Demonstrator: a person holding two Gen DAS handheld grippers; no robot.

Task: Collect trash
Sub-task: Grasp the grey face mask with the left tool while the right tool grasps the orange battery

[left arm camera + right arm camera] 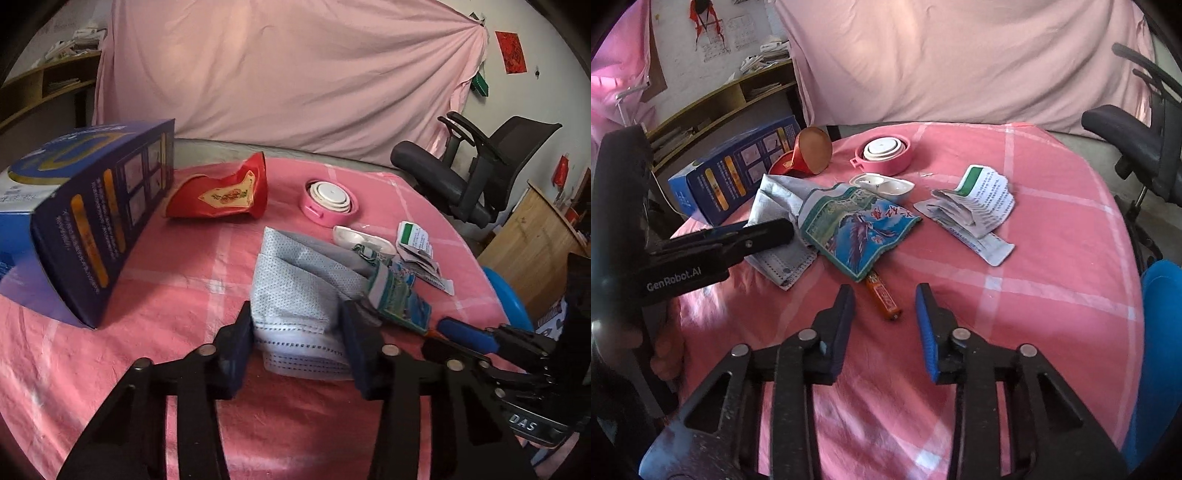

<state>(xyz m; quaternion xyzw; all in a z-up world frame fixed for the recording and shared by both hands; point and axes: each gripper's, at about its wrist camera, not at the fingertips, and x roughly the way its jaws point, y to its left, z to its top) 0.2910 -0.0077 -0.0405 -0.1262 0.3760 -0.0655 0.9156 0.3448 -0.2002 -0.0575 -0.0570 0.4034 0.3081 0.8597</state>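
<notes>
Trash is what I'm after here, and the piece that matters for my left gripper (pixel 297 332) is the face mask (pixel 295 295), a grey-blue folded stack sitting right between the two fingers. Its long axis runs away from me, straight ahead along the fingers, so the pads come at it across the short width. The pads look to be touching its sides, so I'd call it clamped on the mask (no daylight either side from the left wrist view, though the squeeze looks light).

My right gripper (pixel 884 314) is partly spread with nothing in it. The orange lighter (pixel 882 295) lies on the pink cloth (pixel 1034 295) just ahead, between the fingertips but not touched. It runs slanted, its far end tucked under the printed wrapper (pixel 857 229) ahead and a bit left, its near end pointing back toward the right finger. I'd guess a small twist of the wrist is needed to square up across it.

Left hand is nearer the mask, right nearer the lighter. The leaflet (pixel 979 206) is further ahead and right.
</notes>
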